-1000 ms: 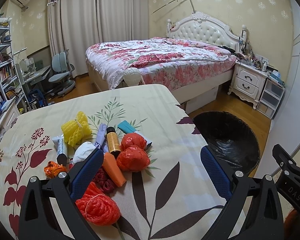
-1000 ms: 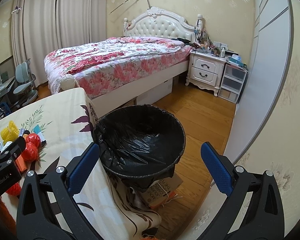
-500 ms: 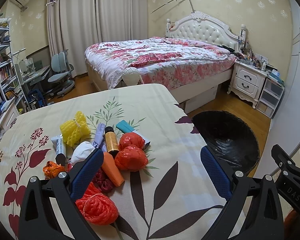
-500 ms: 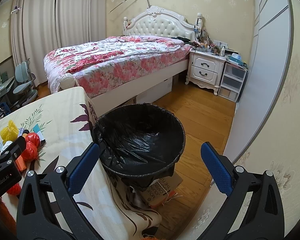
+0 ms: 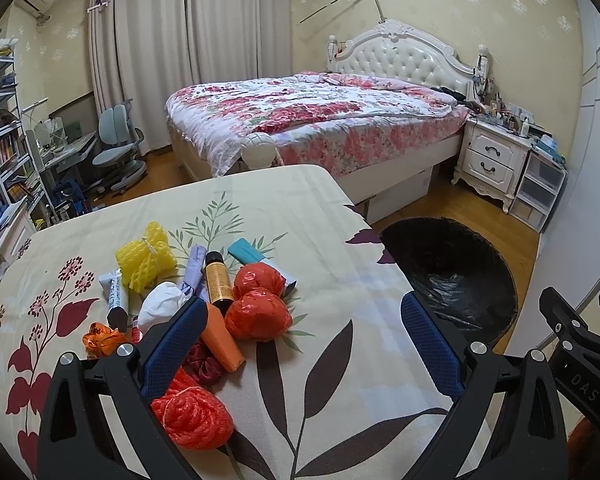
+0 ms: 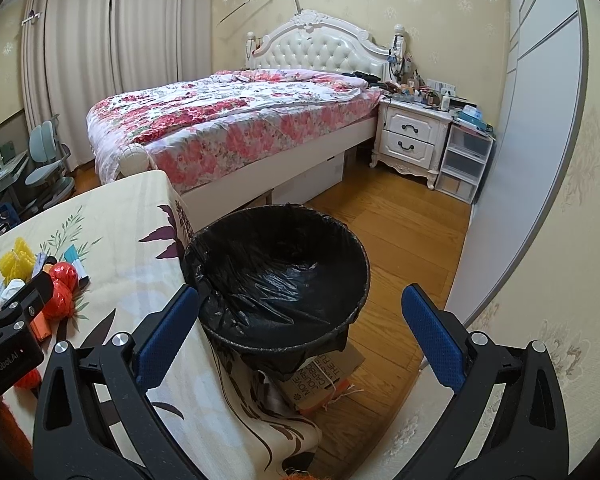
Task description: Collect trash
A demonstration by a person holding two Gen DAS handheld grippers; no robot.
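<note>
Two grippers hang with jaws spread wide and nothing between them: our left gripper [image 5: 302,334] over the table [image 5: 340,280], our right gripper [image 6: 300,326] over the bin [image 6: 278,276]. Nearest the left fingers lies a red net ball [image 5: 194,416], with a dark red scrunchie [image 5: 206,362] and an orange cone [image 5: 220,340] just beyond it, the left pad [image 5: 172,344] covering part of the cone. Next come two red bags [image 5: 258,314] touching each other, a white wad [image 5: 160,308], an orange wrapper [image 5: 102,338] and a white tube [image 5: 114,296]. Behind these lie a brown bottle [image 5: 218,280], a lilac packet [image 5: 194,266], a teal box [image 5: 246,252] and yellow foam net [image 5: 146,256]. All the trash sits in one heap on the table's left half, well apart from the bin, which stands on the floor just beside the table's right edge, black-lined. Cardboard [image 6: 324,376] lies under the bin. Farther off stand a bed [image 6: 236,124] and a nightstand [image 6: 414,136].
</note>
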